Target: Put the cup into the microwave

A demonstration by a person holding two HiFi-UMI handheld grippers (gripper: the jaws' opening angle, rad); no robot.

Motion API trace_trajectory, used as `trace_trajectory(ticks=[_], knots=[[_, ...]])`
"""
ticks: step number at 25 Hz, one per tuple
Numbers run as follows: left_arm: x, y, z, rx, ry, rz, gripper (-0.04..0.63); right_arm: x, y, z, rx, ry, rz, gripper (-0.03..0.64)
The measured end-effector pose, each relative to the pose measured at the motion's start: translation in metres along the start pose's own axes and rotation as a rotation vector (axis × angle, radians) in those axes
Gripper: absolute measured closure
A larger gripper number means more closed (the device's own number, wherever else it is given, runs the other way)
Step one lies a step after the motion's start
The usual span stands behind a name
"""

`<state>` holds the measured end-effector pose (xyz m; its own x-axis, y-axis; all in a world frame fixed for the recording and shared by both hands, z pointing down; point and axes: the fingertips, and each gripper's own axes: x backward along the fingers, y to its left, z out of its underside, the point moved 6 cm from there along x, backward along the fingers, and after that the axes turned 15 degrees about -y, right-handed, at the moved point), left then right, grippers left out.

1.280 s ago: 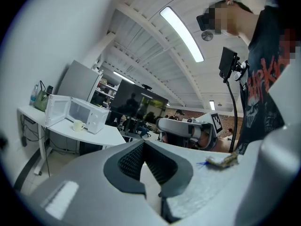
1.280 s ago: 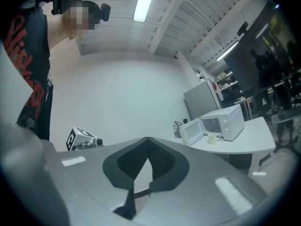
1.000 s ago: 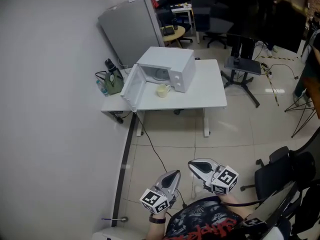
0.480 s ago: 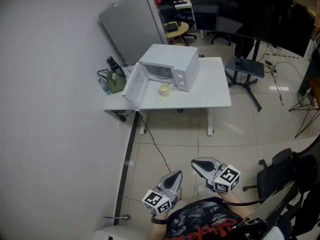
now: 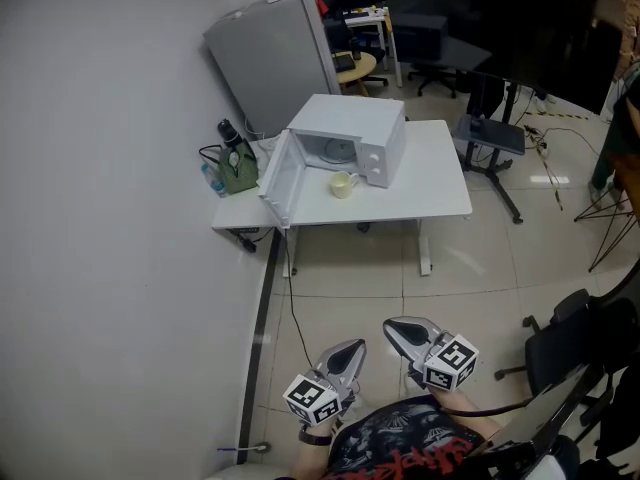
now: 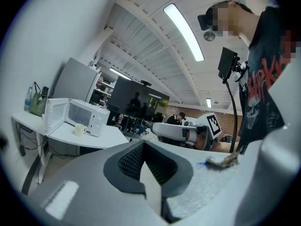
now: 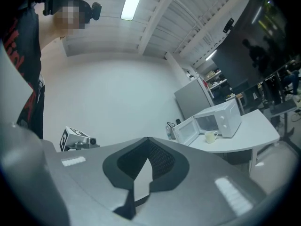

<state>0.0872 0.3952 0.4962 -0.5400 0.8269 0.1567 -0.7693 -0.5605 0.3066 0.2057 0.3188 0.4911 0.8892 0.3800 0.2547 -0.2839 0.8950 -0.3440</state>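
Left gripper (image 5: 350, 348): low in my head view, held over the floor tiles close to my body. Its jaws are together, and its own view shows nothing between them.
Right gripper (image 5: 395, 329): just beside the left one, also over the floor. Its jaws are pressed together and empty.
Cup (image 5: 343, 183): a pale cream mug standing upright on the surface, just in front of the microwave's open cavity. Its handle points right in my head view, and it is well apart from both grippers.
Microwave (image 5: 350, 133): white, sitting toward the back left of the surface. The cavity is open and I can see the round turntable inside.
Microwave door (image 5: 279, 176): swung wide to the left, with its free edge out near the front edge of the surface.
Surface (image 5: 430, 183): a white desk on white legs, set against the grey wall. Its right half is bare.
Green bag (image 5: 240, 171): left of the open door, by the wall (a clear bottle (image 5: 209, 179) stands just beside it and a dark flask (image 5: 226, 131) behind it).
Grey cabinet (image 5: 265, 63): tall, standing behind the microwave against the wall.
Cable (image 5: 300, 308): dark, trailing from under the desk across the floor toward me.
Office chair (image 5: 565, 353): black, at my right, near the right gripper.
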Motion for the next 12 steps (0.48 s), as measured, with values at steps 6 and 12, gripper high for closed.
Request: trace_trajectory(ticks=[6, 12], knots=[[0.029, 0.025, -0.017, 0.019, -0.049, -0.019, 0.587, -0.022, 0.019, 0.016, 0.014, 0.041, 0.022, 0.617], [0.050, 0.036, -0.028, 0.026, -0.089, -0.014, 0.587, -0.039, 0.041, 0.028, 0.030, 0.057, 0.034, 0.617]])
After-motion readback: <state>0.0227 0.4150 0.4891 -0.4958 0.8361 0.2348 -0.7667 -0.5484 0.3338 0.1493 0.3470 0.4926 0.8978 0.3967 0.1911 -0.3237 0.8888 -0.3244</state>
